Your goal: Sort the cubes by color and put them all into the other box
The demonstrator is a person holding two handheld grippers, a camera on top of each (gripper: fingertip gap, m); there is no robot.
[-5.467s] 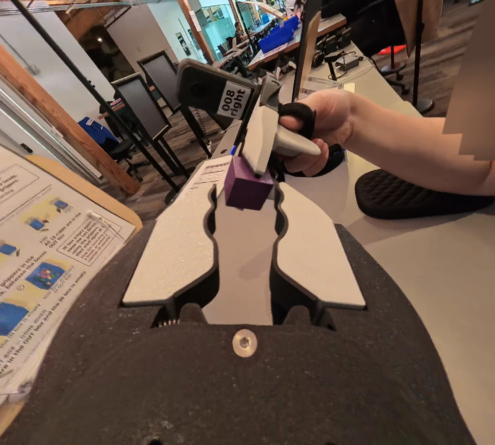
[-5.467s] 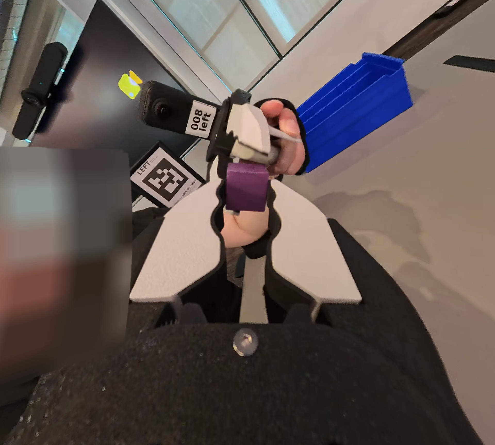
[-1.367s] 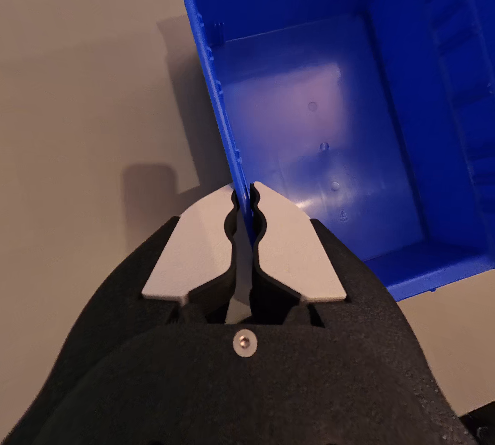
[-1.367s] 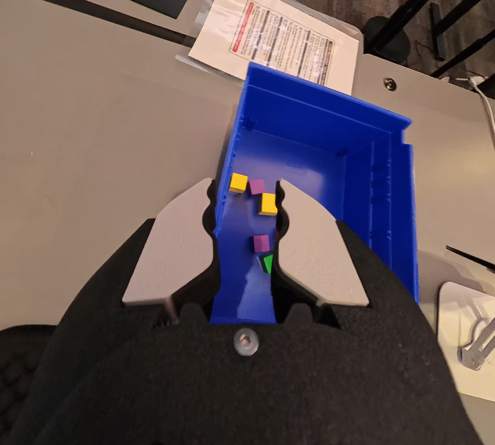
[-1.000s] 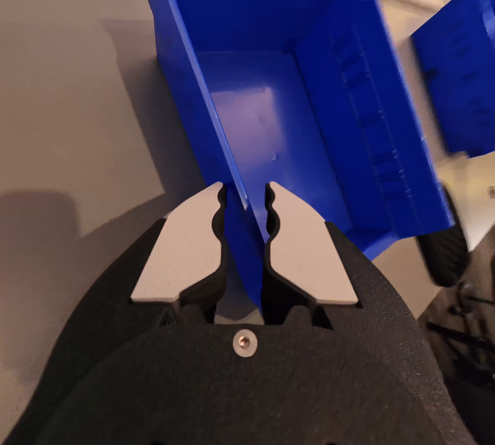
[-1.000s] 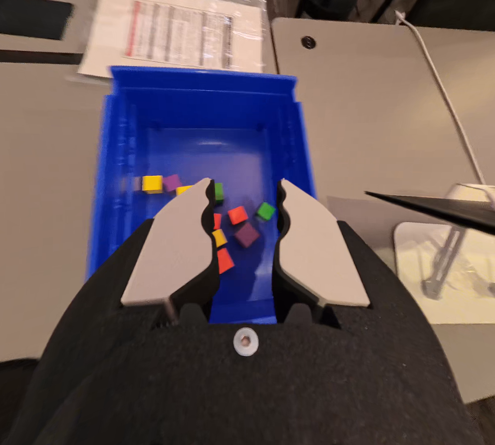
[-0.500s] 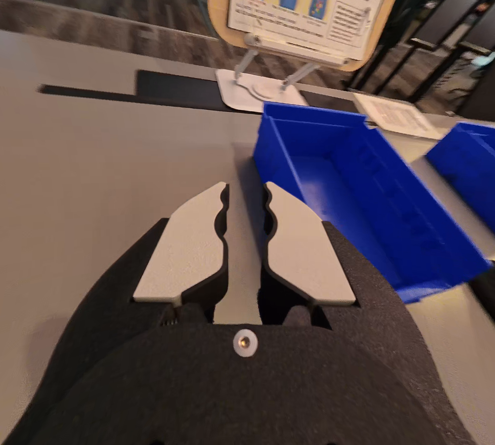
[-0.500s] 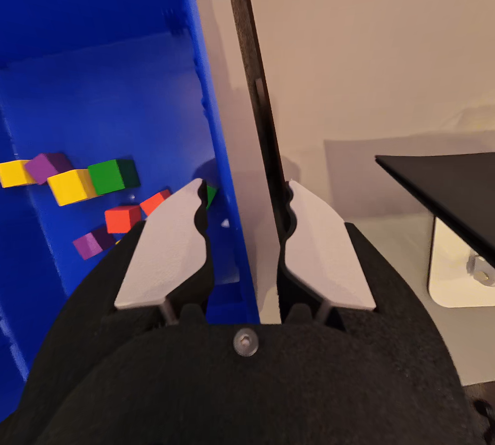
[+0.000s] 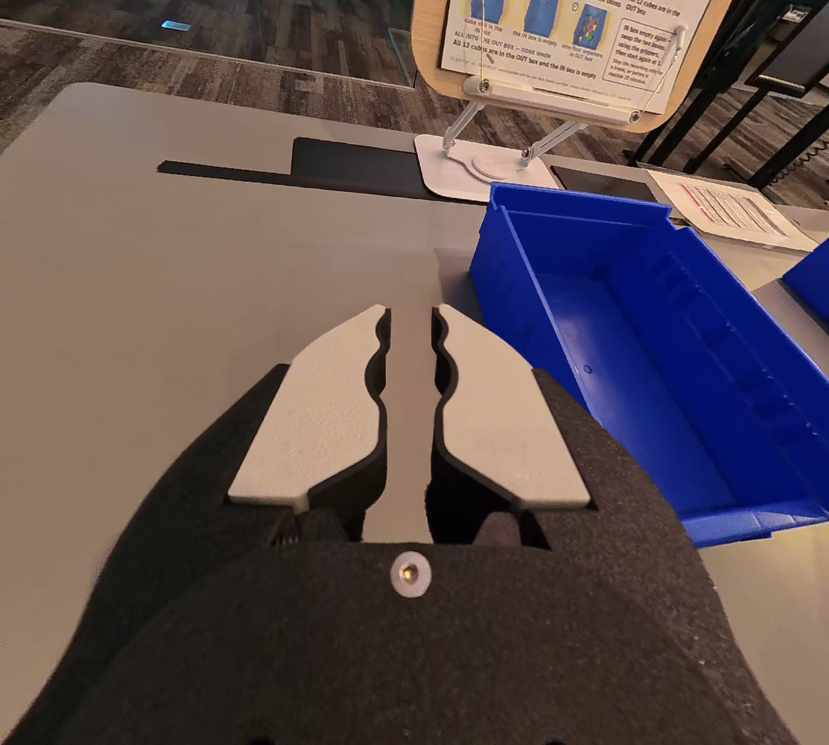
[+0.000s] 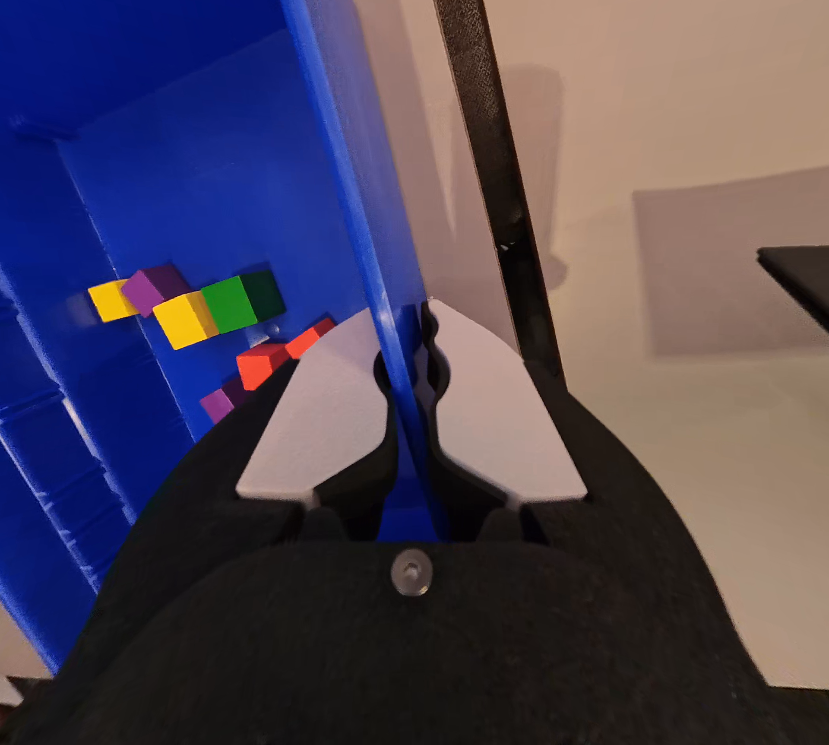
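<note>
Cubes (image 10: 229, 305) in pinched blue box (image 10: 314, 104)

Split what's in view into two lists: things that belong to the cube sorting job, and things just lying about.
Job:
- box with cubes, its side wall between the right claw's fingers
- yellow, green, purple and red cubes
- empty blue box
- left claw, open, holding nothing

Lying about:
- instruction board on a stand
- printed sheet
</note>
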